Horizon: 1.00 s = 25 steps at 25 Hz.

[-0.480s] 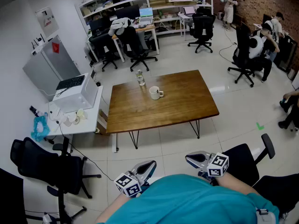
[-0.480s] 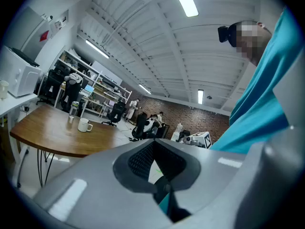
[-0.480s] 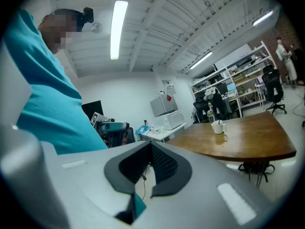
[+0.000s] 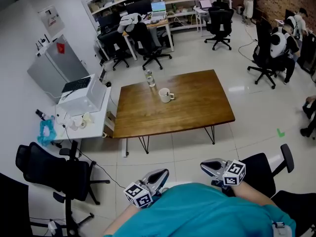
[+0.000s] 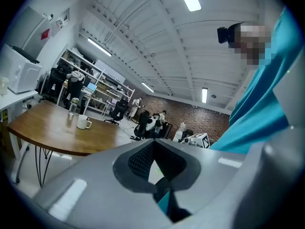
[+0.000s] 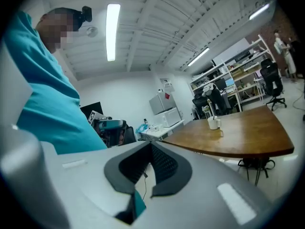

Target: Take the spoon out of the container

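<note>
A white mug (image 4: 165, 95) stands on the wooden table (image 4: 197, 107), well ahead of me, with a clear water bottle (image 4: 149, 78) just behind it. In the right gripper view a thin handle seems to stick up from the mug (image 6: 213, 123); the spoon itself is too small to make out. My left gripper (image 4: 160, 173) and right gripper (image 4: 204, 165) hover close to my teal-clad body, far short of the table. Both are shut and hold nothing. The left gripper view shows its jaws (image 5: 153, 144) closed, with the mug (image 5: 84, 122) far off.
A black office chair (image 4: 49, 174) stands at my left and another (image 4: 266, 174) at my right. A white side table (image 4: 94, 127) with a microwave sits left of the wooden table. Desks, shelves, chairs and people fill the back of the room.
The head view has shifted slightly, so the table sits a little lower in frame. Both grippers stay shut near my body.
</note>
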Each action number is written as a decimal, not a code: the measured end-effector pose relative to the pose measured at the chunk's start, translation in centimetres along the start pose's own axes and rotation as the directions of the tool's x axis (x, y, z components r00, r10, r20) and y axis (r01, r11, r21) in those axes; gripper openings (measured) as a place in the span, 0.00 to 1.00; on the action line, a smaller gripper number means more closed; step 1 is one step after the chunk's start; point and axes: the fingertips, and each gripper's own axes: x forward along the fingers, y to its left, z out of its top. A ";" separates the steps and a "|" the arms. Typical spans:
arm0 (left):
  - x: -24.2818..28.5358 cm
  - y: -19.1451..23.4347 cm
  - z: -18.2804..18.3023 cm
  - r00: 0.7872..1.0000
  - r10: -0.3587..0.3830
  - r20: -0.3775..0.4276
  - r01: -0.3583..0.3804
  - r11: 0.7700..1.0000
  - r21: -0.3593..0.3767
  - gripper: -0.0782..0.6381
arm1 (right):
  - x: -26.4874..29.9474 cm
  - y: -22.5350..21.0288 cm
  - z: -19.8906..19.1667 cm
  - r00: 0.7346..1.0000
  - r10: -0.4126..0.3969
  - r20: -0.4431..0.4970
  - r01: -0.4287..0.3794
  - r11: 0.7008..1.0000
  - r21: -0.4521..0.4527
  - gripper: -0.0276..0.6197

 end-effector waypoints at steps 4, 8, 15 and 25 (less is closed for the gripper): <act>0.1 4.7 -0.4 1.000 0.007 0.012 -0.006 1.000 -0.027 0.11 | 3.7 -2.7 -0.7 0.999 0.005 -0.036 -0.006 1.000 -0.008 0.05; -0.3 12.6 0.7 0.999 -0.024 0.040 0.025 0.999 -0.022 0.11 | 10.2 -6.9 -0.7 0.999 -0.015 -0.042 0.015 1.000 -0.005 0.05; -2.2 30.8 9.1 0.994 -0.105 0.041 0.106 0.994 -0.026 0.11 | 25.9 -16.2 4.2 0.992 -0.102 -0.080 0.105 0.994 0.039 0.05; -1.0 45.7 12.9 0.996 -0.070 0.051 0.076 0.988 -0.131 0.11 | 35.3 -29.1 6.4 0.970 -0.182 -0.163 0.211 0.961 0.177 0.13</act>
